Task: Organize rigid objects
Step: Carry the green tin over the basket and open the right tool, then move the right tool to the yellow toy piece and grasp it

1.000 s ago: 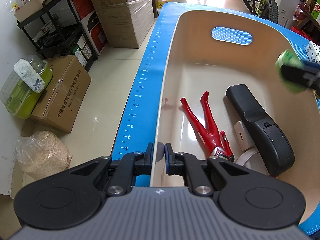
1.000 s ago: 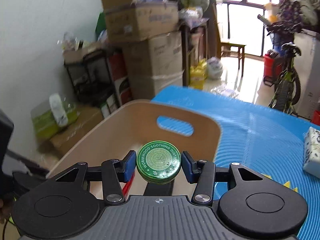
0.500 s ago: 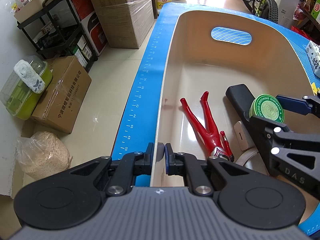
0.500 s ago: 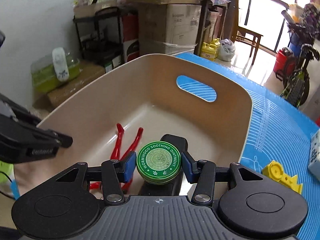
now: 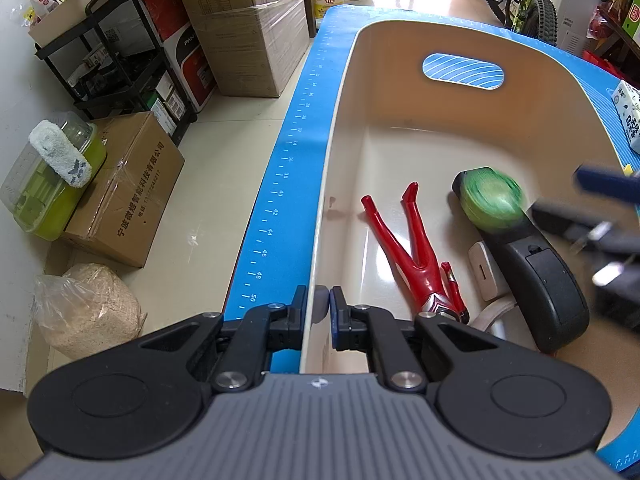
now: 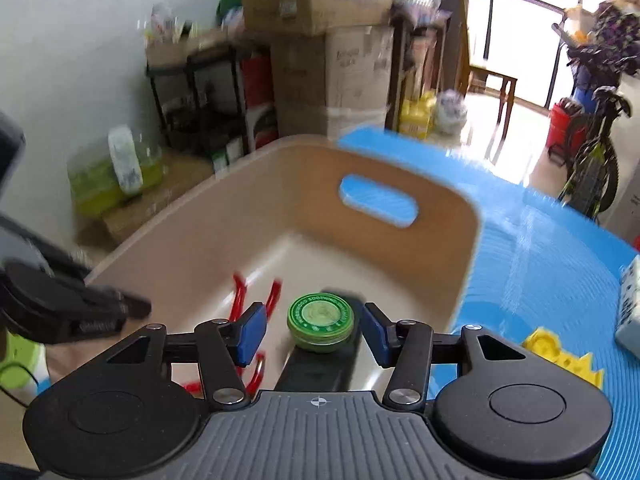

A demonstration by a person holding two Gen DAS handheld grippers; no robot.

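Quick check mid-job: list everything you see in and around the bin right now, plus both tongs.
bin: one, beige, on the blue mat
blue mat: one, under the bin
ointment tin: one, green, atop the black remote's far end
black remote: one, on the bin floor, right side
figurine: one, red, on the bin floor
white adapter: one, beside the remote
yellow toy: one, on the mat outside the bin
left tongs: shut on the bin's near rim
right tongs: open, jaws just opening, pads clear of the tin
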